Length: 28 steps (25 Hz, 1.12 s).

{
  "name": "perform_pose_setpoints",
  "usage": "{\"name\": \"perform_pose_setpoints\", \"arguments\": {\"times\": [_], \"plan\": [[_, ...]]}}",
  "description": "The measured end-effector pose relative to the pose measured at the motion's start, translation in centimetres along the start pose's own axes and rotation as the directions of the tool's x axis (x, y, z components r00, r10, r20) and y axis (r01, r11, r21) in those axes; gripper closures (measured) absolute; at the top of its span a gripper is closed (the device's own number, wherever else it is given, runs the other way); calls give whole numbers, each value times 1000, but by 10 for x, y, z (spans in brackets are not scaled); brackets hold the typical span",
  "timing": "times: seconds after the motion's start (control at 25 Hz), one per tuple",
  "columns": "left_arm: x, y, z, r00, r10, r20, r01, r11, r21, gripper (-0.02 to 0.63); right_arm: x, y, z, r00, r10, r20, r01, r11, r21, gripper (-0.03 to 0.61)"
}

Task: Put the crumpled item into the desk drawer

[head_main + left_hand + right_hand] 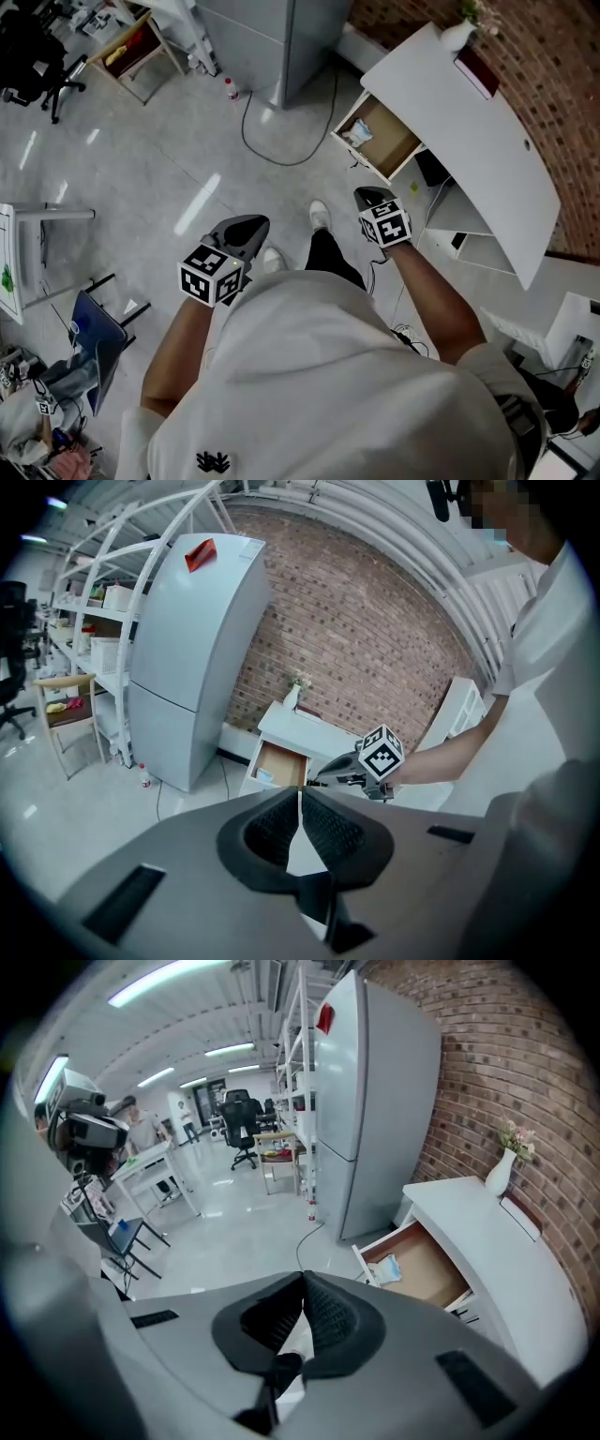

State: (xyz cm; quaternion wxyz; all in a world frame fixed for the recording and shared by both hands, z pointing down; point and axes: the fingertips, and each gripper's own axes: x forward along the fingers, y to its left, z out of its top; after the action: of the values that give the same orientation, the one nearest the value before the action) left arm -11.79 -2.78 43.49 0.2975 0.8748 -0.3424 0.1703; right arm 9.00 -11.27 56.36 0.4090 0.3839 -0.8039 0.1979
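Both tools are hanging in front of the person, well back from the white surface [469,131]. The left tool [300,797] is sitting fully closed, pads meeting with nothing between them. The right tool [302,1281] is showing the same: jaws pressed together, gripping nothing. Over at the desk drawer [394,141], which is standing pulled out, the crumpled item [359,134] is lying inside, in the corner at the front, pale against the brown bottom. So the main job is looking done, the item is resting in the drawer and neither tool is touching it. What may be remaining, by my reading, is pushing the drawer shut, though the task is not asking for that.
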Motion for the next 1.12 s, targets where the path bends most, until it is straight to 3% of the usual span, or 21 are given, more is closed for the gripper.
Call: {"name": "perform_pose_setpoints", "arguments": {"times": [0.32,0.56,1.12], "plan": [[-30,-15,-20,999,-31,7,31,999,30,583,-43,83,6,995,59,85,-58,998,-7,549],[-54,-18,-35,1000,-21,20,21,999,26,583,-67,131,10,989,101,110,-94,993,-67,549],[-85,-28,-58,999,12,37,-13,1000,2,583,-93,175,20,978,156,135,-140,982,-126,549]]}}
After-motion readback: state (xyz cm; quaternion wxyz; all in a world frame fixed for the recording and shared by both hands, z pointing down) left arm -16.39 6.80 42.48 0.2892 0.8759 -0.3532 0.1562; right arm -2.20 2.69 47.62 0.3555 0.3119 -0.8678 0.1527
